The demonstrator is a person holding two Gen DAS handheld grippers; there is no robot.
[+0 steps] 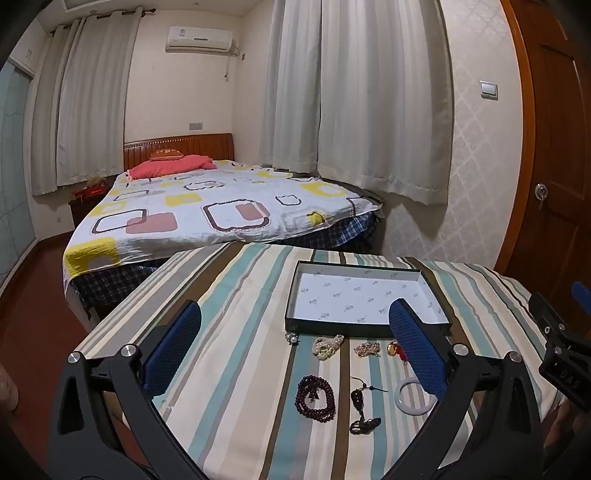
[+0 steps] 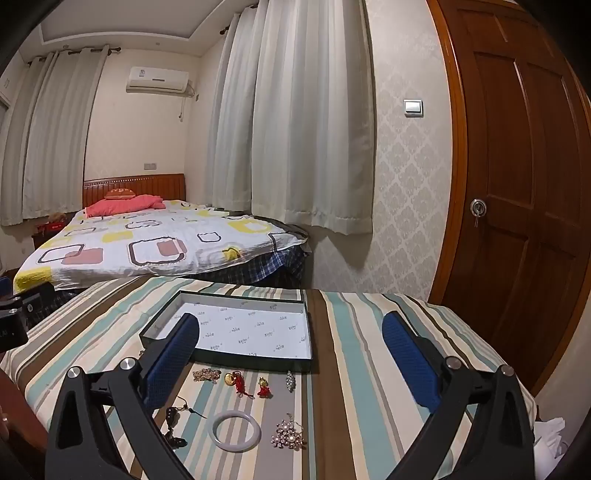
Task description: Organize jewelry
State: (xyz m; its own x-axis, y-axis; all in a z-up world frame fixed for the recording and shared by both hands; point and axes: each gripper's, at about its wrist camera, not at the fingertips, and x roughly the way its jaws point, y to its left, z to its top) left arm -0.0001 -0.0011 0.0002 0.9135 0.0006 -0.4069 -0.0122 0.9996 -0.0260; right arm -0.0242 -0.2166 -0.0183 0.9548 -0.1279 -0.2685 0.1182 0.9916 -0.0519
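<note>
Jewelry spread in rows on the striped-cloth table (image 1: 229,332), nothing sorted yet.
Both the left gripper (image 1: 295,339) and right gripper (image 2: 291,354) hover with jaws wide and empty; the shallow dark-rimmed white-lined tray (image 2: 236,360) sits bare just behind the pieces, probably as their destination.

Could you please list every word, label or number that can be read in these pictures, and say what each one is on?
"DA5": on the black body of the right gripper, at the left wrist view's edge; faint, so uncertain.
Repeated small print on the white lining of the box: too small to read.
Gold lettering on the red cushion on the bed: blurred, unreadable.
Label on the air conditioner: unreadable.
Red box beside the bed: print unreadable.
</note>
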